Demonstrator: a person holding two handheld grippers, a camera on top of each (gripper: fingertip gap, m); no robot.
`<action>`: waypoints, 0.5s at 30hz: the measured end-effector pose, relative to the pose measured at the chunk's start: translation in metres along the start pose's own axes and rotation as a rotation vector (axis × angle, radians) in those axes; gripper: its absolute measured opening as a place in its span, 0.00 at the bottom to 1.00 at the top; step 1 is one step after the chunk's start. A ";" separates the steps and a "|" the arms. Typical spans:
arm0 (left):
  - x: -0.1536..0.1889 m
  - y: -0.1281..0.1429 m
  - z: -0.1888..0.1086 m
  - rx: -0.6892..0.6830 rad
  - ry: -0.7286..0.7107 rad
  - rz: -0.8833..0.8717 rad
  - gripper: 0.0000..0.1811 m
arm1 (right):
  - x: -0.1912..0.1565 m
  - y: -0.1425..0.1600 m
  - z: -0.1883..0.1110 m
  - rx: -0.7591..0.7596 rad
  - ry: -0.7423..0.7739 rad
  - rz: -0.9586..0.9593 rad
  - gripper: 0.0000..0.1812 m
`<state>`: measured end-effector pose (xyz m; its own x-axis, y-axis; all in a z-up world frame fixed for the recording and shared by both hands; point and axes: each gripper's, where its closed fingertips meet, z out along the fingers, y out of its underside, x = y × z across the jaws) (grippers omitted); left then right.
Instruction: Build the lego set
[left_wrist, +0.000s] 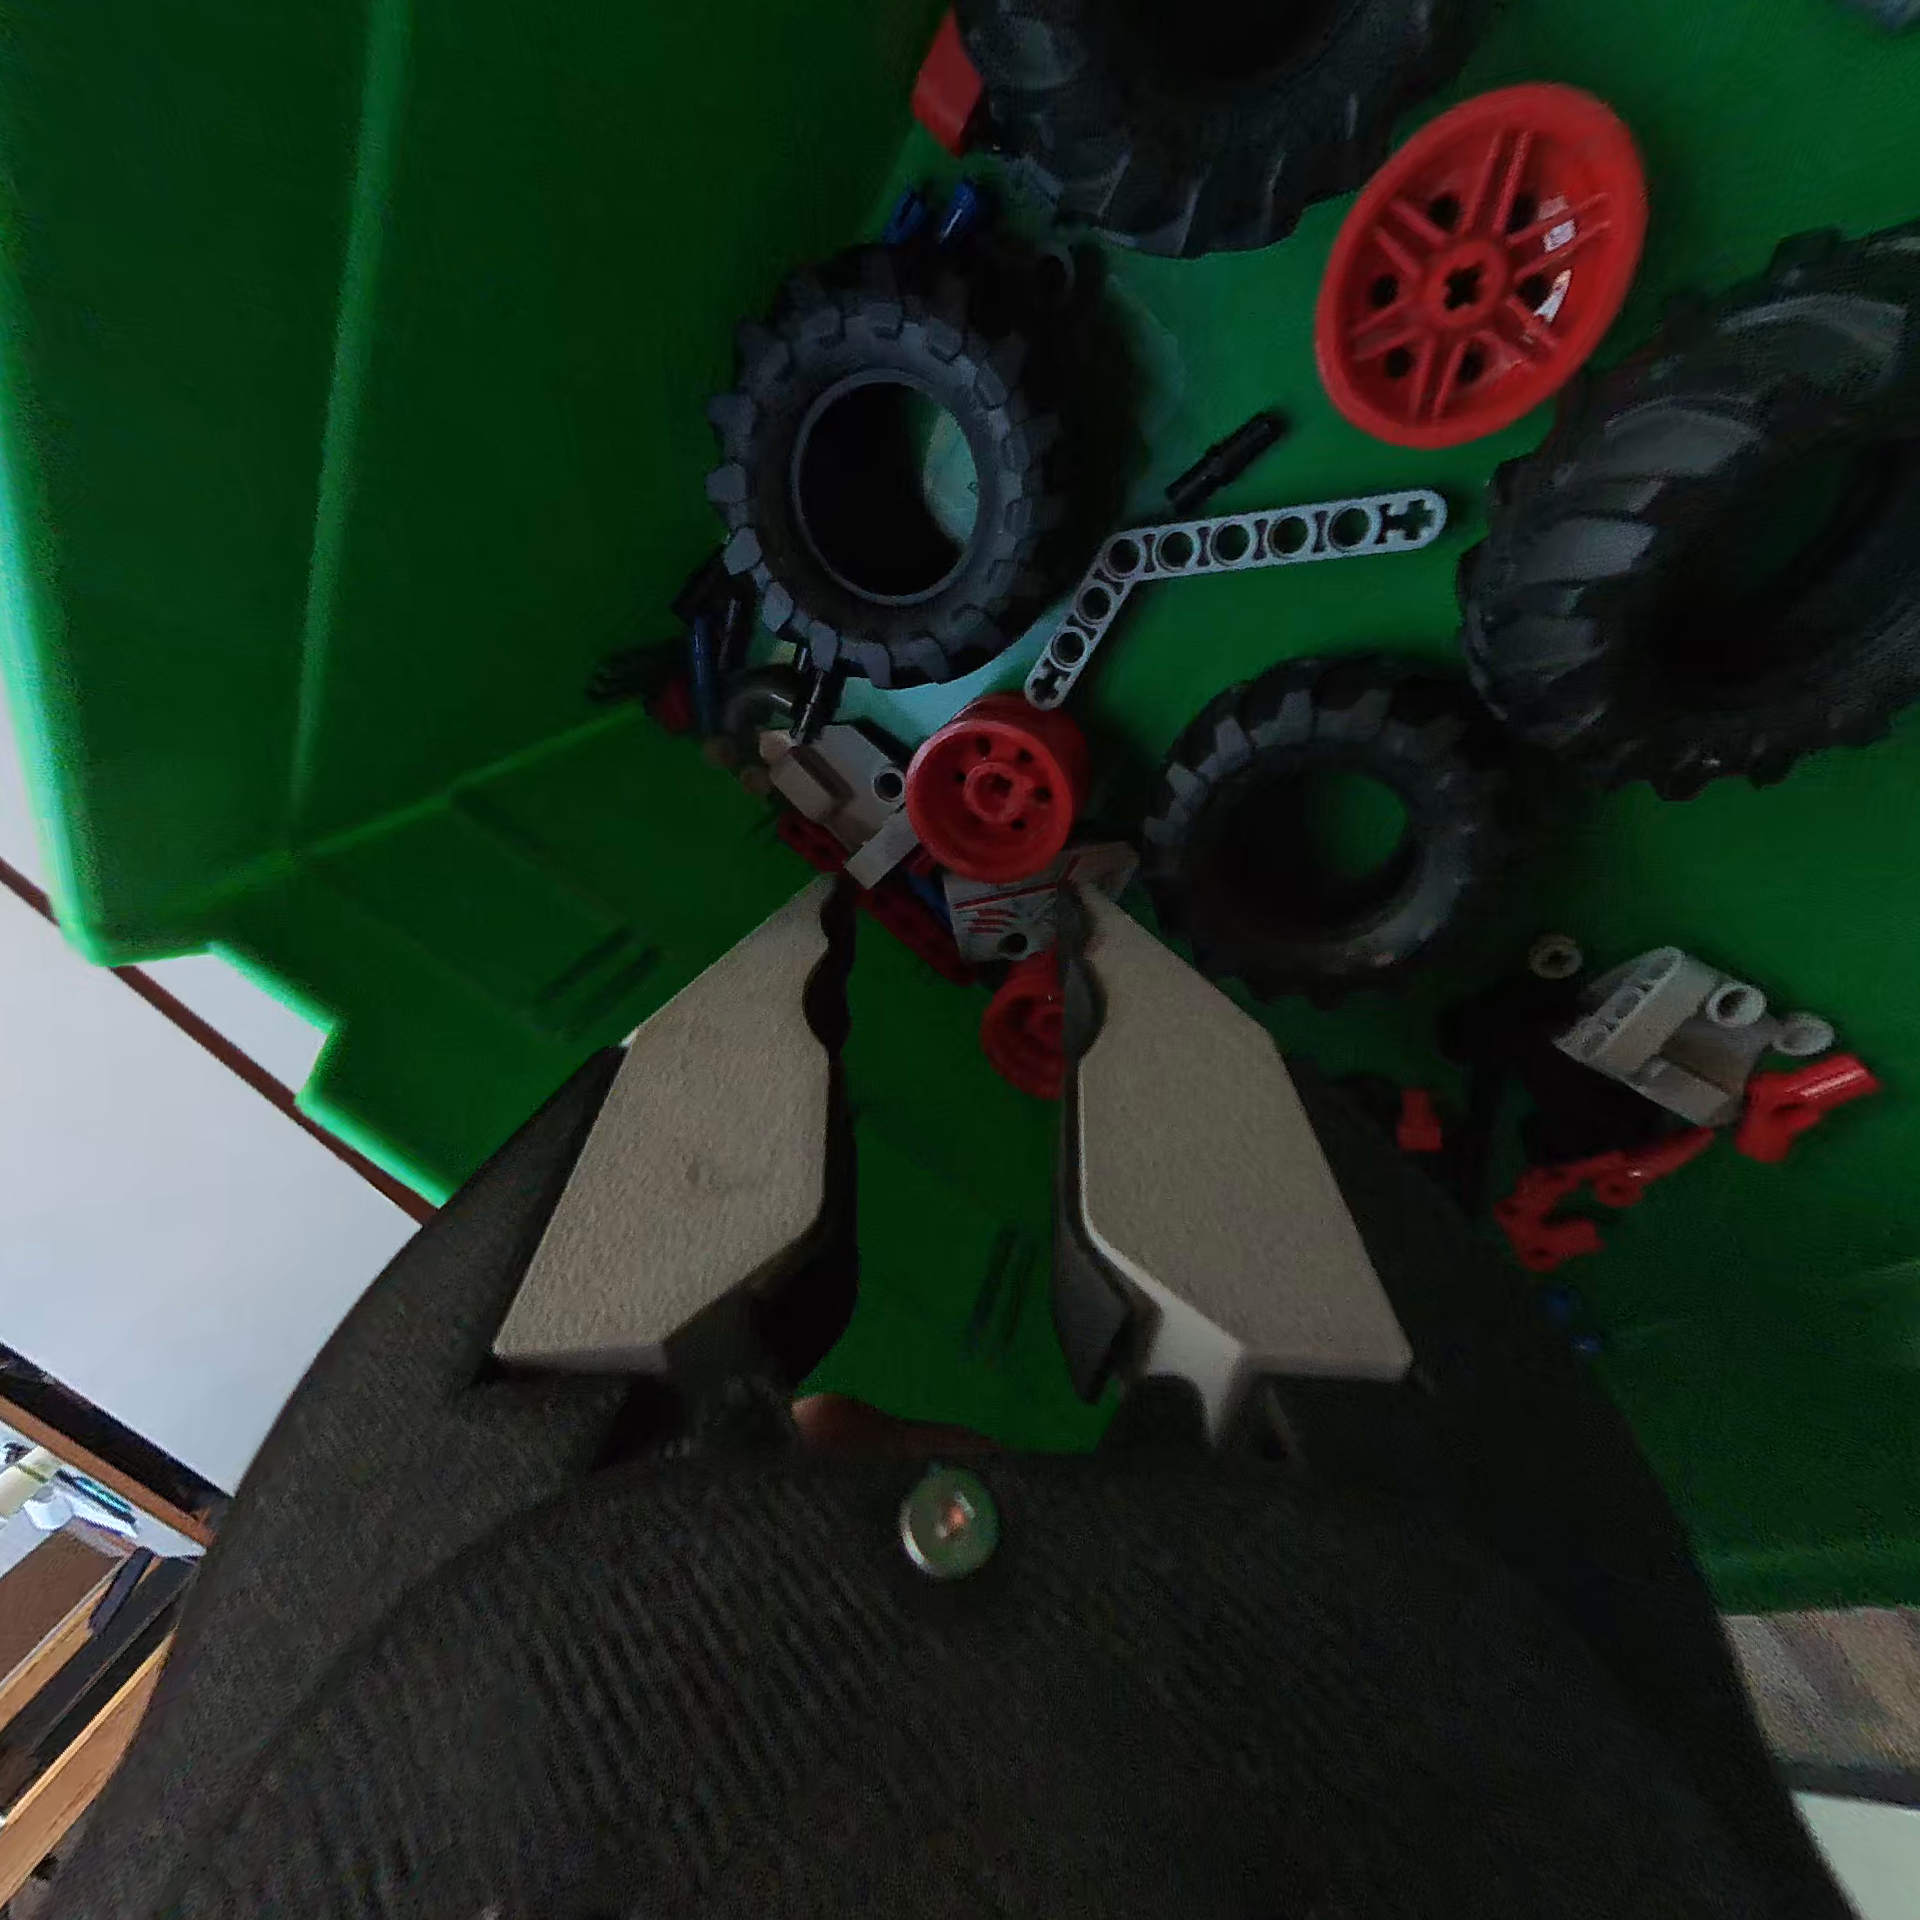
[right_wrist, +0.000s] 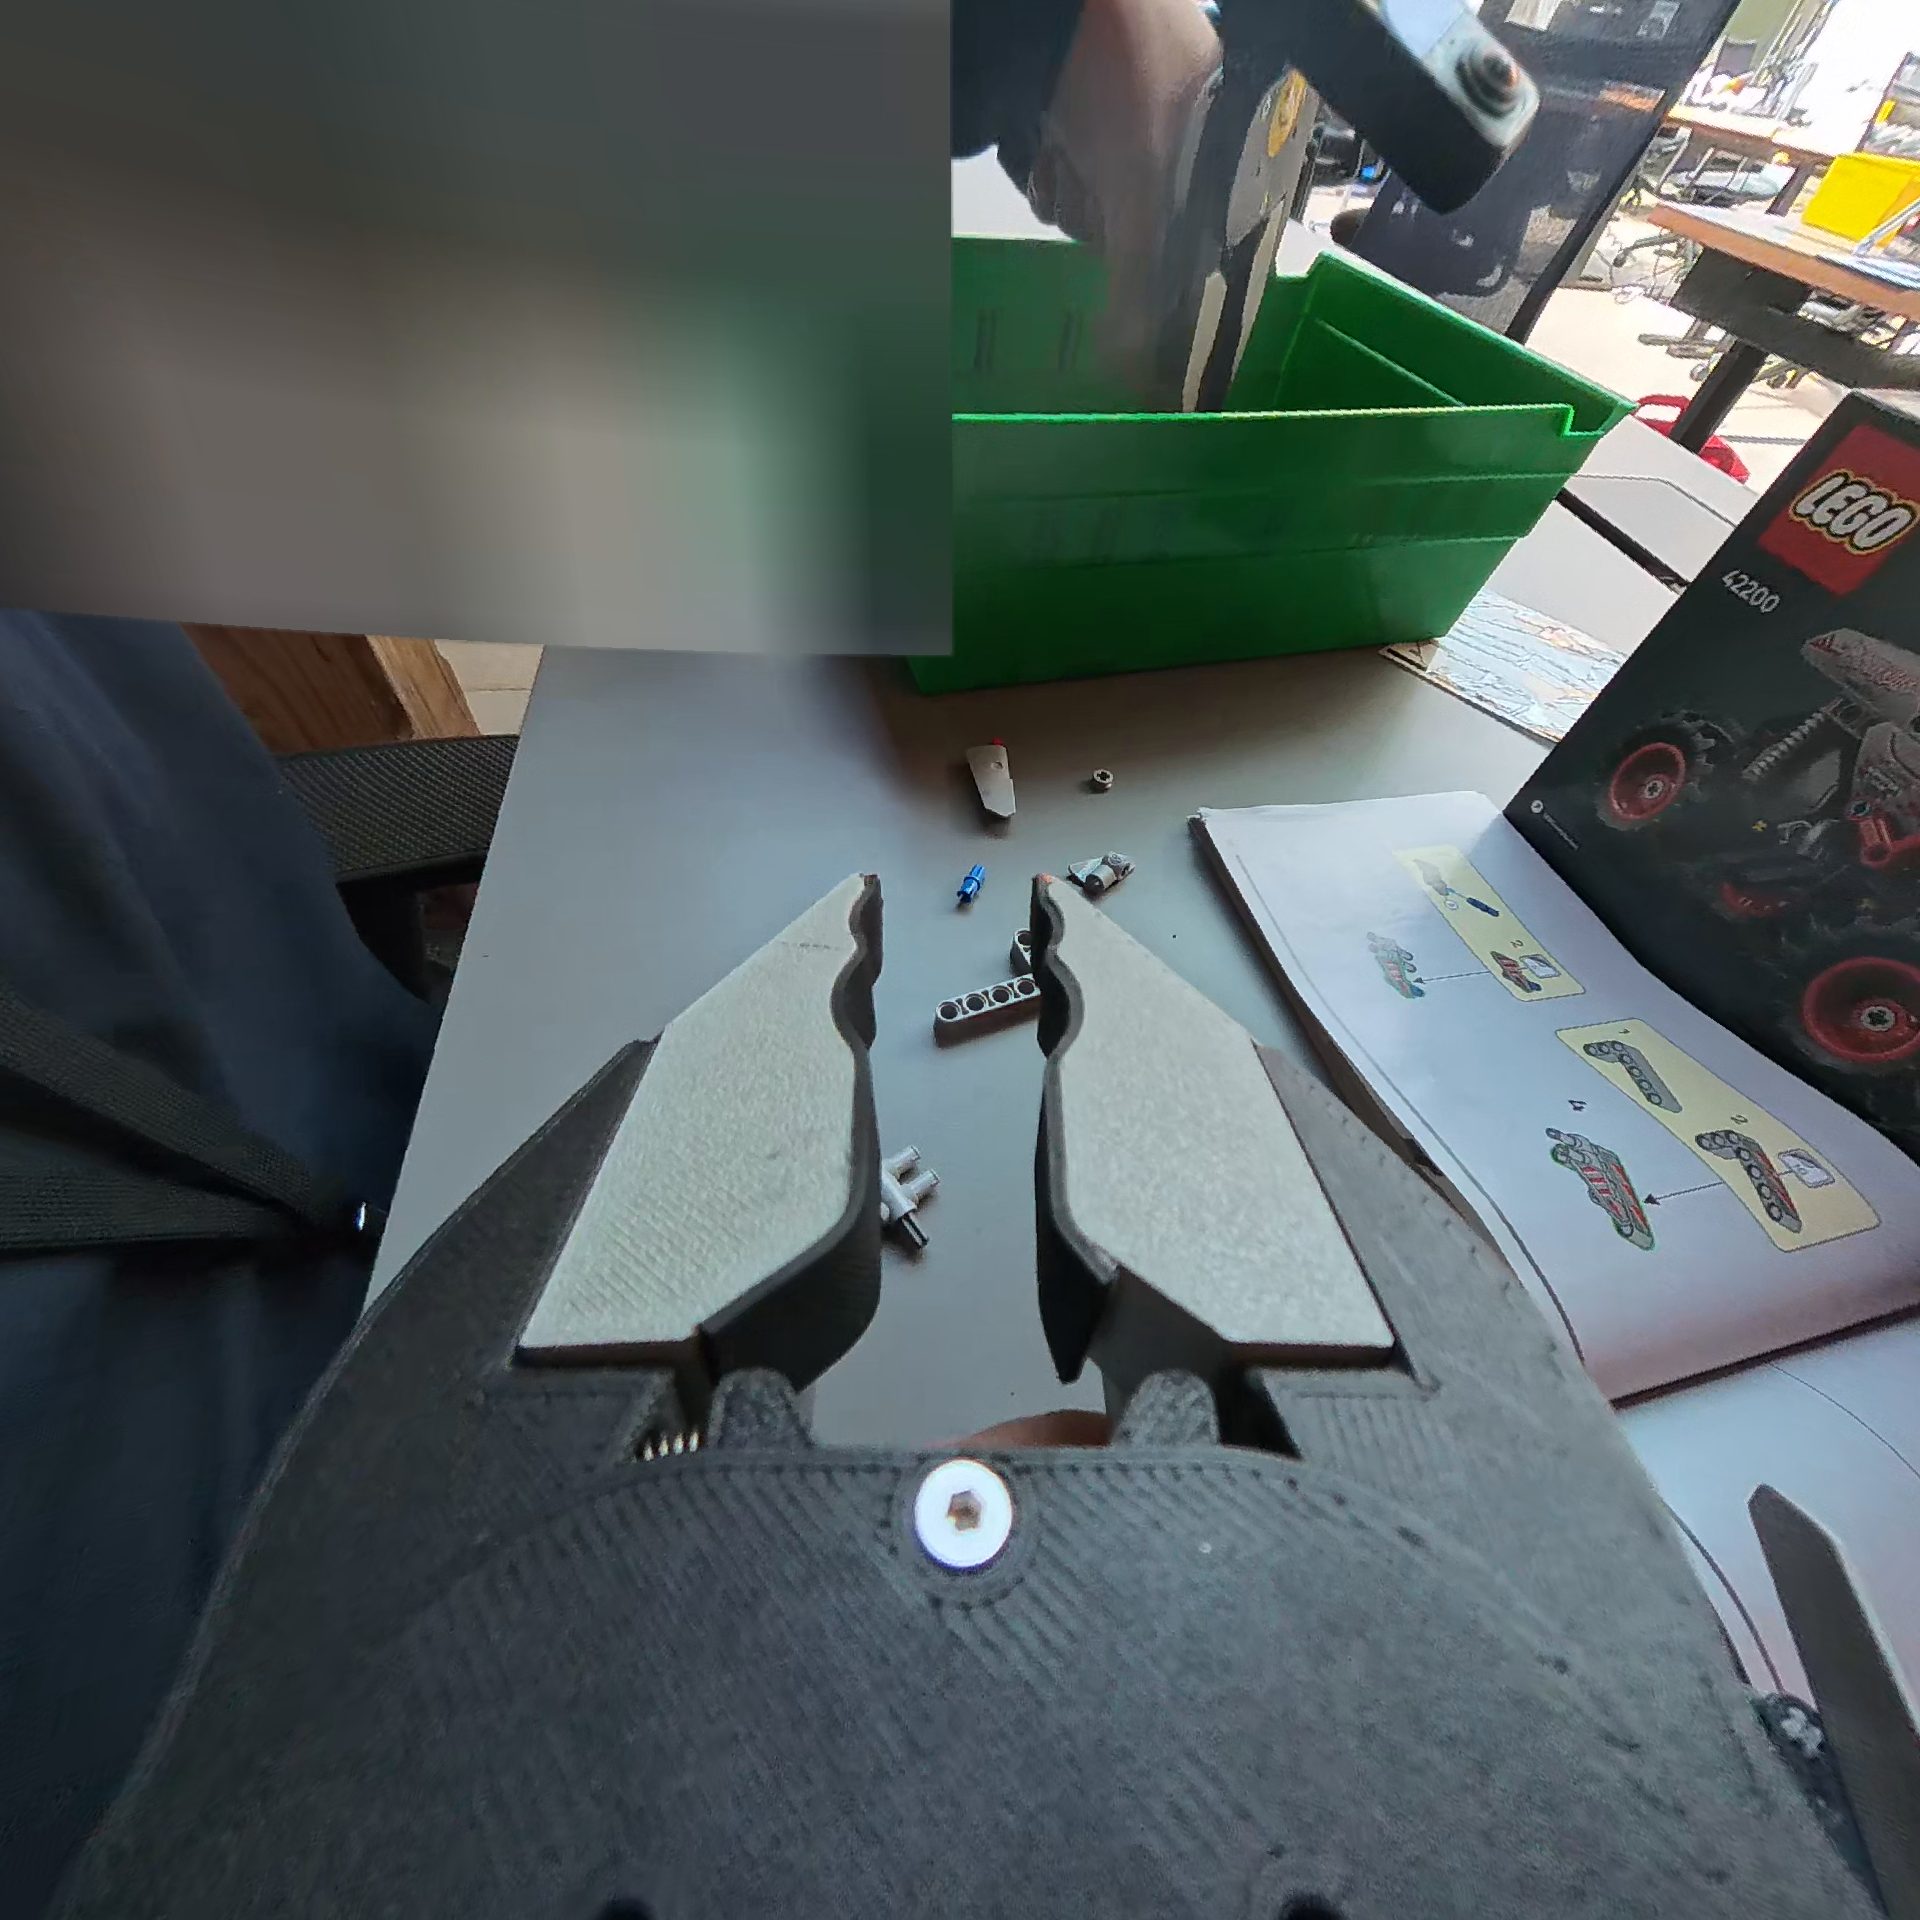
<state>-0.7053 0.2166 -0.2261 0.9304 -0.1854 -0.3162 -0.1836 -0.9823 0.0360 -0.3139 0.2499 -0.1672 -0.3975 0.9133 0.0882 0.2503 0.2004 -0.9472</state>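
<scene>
Right wrist view: right gripper (right_wrist: 956, 914) level above grey table (right_wrist: 665, 790), jaws parted, empty, grey beam (right_wrist: 985, 1006) beneath; left gripper (left_wrist: 951, 914) tipped down inside green bin (left_wrist: 312, 520), jaws parted, empty, over red hub (left_wrist: 995, 792), tyres beyond

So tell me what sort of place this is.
Probably a shared workshop or lab, not a home. Behind the green bin stand long worktables with a yellow bin on one, and an office chair. The build happens on a grey table.
</scene>
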 end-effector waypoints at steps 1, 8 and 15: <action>0.002 0.001 0.002 -0.008 0.012 0.001 0.20 | 0.000 0.000 0.000 0.002 -0.001 -0.001 0.14; 0.007 0.005 0.006 -0.052 0.004 0.044 0.14 | -0.003 -0.004 -0.002 0.010 0.001 -0.020 0.14; 0.006 -0.001 -0.022 0.127 -0.107 0.104 0.00 | -0.004 -0.007 -0.004 0.018 0.004 -0.030 0.14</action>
<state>-0.6931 0.2164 -0.2076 0.8665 -0.2751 -0.4164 -0.3214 -0.9459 -0.0438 -0.3102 0.2463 -0.1595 -0.4011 0.9085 0.1175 0.2228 0.2212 -0.9494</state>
